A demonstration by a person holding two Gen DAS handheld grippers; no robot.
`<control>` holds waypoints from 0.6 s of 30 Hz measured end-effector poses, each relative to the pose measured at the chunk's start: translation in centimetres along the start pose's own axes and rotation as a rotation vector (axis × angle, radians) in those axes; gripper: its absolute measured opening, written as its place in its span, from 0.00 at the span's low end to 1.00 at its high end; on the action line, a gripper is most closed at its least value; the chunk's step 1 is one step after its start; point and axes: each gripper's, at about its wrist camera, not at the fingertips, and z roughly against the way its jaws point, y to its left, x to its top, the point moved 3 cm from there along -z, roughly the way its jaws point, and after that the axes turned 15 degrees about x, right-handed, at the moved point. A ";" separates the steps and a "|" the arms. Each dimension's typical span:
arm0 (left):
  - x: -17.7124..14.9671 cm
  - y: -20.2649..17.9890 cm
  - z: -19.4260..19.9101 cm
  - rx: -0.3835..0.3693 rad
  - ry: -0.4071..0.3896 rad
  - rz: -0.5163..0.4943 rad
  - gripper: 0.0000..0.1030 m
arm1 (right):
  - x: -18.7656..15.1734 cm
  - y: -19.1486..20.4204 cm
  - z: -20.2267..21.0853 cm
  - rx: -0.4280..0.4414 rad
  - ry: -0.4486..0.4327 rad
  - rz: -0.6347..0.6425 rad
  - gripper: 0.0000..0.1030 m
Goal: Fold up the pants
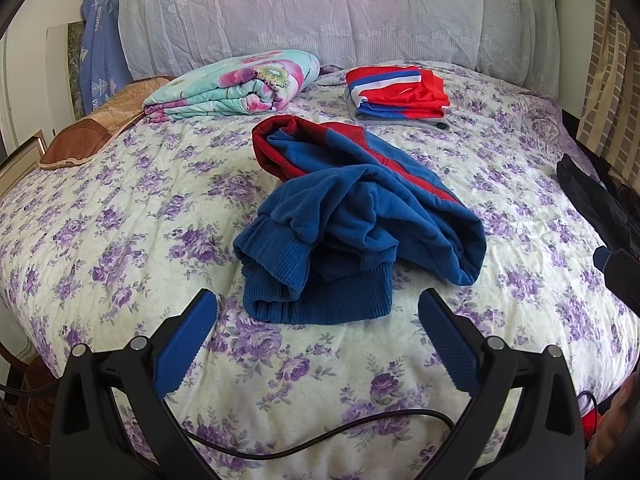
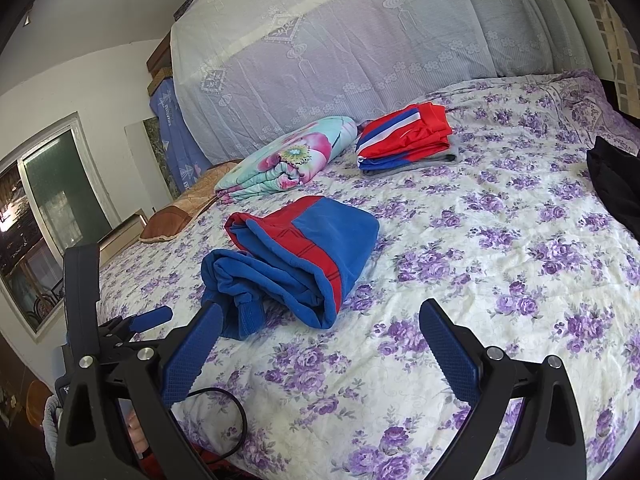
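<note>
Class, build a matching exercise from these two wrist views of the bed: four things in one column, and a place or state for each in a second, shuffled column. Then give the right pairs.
Things
1. blue and red pants
2. floral quilt
3. red striped stack
4. left tool

Places or states
A. folded, at the far right near the headboard
B. open, holding nothing, above the bedspread
C. crumpled in a heap mid-bed
D. folded, at the far left beside a brown pillow

Pairs: 1-C, 2-D, 3-A, 4-B
</note>
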 end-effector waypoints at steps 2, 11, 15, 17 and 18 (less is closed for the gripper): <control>0.1 0.0 0.0 0.000 0.000 0.000 0.96 | 0.0 0.0 0.0 0.000 0.001 0.000 0.96; 0.0 0.0 -0.1 0.001 0.003 0.001 0.96 | -0.4 0.0 -0.2 0.000 0.003 -0.002 0.96; -0.6 -0.1 0.0 0.001 0.005 0.002 0.96 | -0.6 0.0 -0.3 -0.001 0.005 -0.002 0.96; -0.3 -0.1 -0.1 0.001 0.005 0.001 0.96 | -0.9 0.0 -0.3 0.000 0.006 -0.003 0.96; -0.3 -0.1 -0.1 0.001 0.005 0.000 0.96 | -1.1 0.1 -0.4 -0.001 0.007 -0.004 0.96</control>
